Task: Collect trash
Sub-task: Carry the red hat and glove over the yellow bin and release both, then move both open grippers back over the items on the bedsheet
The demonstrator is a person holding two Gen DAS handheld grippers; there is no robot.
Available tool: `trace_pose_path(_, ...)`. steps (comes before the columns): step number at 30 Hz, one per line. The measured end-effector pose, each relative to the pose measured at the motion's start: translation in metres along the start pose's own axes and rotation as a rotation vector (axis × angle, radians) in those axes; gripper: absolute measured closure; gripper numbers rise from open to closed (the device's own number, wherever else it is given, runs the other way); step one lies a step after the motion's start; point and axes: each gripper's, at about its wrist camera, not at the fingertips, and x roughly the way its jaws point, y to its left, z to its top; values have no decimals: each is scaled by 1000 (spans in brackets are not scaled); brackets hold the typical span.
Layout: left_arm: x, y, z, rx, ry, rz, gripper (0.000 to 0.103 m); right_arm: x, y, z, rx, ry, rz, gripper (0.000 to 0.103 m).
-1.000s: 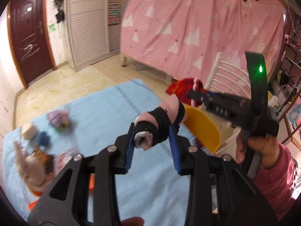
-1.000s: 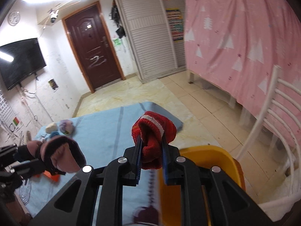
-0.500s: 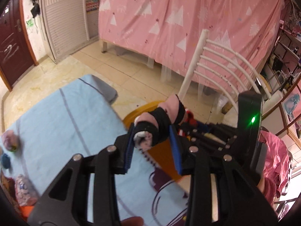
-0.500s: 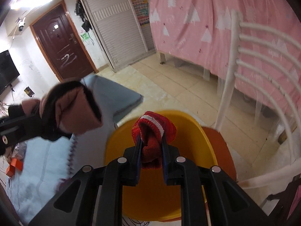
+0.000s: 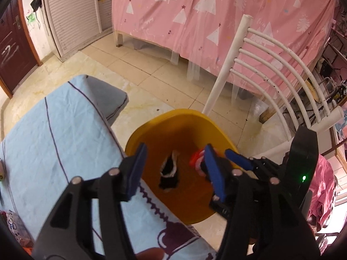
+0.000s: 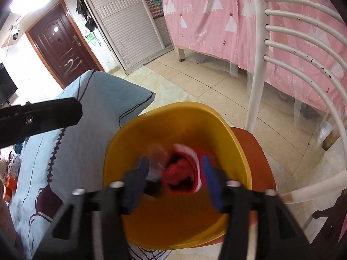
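Observation:
A yellow bin (image 5: 184, 117) stands on an orange chair seat beside the blue-covered table; it also shows in the right wrist view (image 6: 173, 112). My left gripper (image 5: 175, 171) is open above the bin, and the black-and-pink glove (image 5: 170, 173) lies loose inside the bin below it. My right gripper (image 6: 175, 177) is open over the bin, and the red knitted piece (image 6: 182, 173) is free between its fingers, blurred, inside the bin. The right gripper shows in the left wrist view at the bin's right rim.
A white slatted chair back (image 6: 282, 43) rises right of the bin. The table with the light blue cloth (image 5: 54, 140) is to the left, with small items at its far left edge (image 6: 10, 164). A pink curtain (image 5: 216, 21) hangs behind.
Both grippers opened over the bin. The glove left the left gripper and the red knitted piece left the right gripper; both now sit down inside the bin.

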Motion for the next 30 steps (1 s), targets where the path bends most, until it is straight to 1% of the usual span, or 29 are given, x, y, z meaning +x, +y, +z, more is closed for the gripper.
trace_pose_path(1,-1,1,0,-3,-3,0,41,-1,0,-1,-4,-6,0,30)
trace_pose_path(4,-6,7,0,-23,-10,-13,40,-1,3,3,-3,-18,-2,24)
trace_pose_path(6,-12,12,-2,-33,-23,-20,40,-2,5,7,4,-22,-2,22)
trace_pose_path(14,-50,34,-3,-88,-93,-30,40,-20,26,17,-18,-59,-10,21)
trace_pose_path(18,-74,50,-6,-113,-139,-23,38,-35,43,21,-39,-88,-17,20)
trace_pose_path(21,-89,60,-9,-127,-167,1,34,-46,59,27,-62,-118,-22,20)
trace_pose_path(26,-115,81,-17,-151,-206,37,33,-64,96,32,-116,-163,-19,19)
trace_pose_path(30,-134,102,-26,-174,-229,50,33,-71,125,34,-164,-181,-8,17)
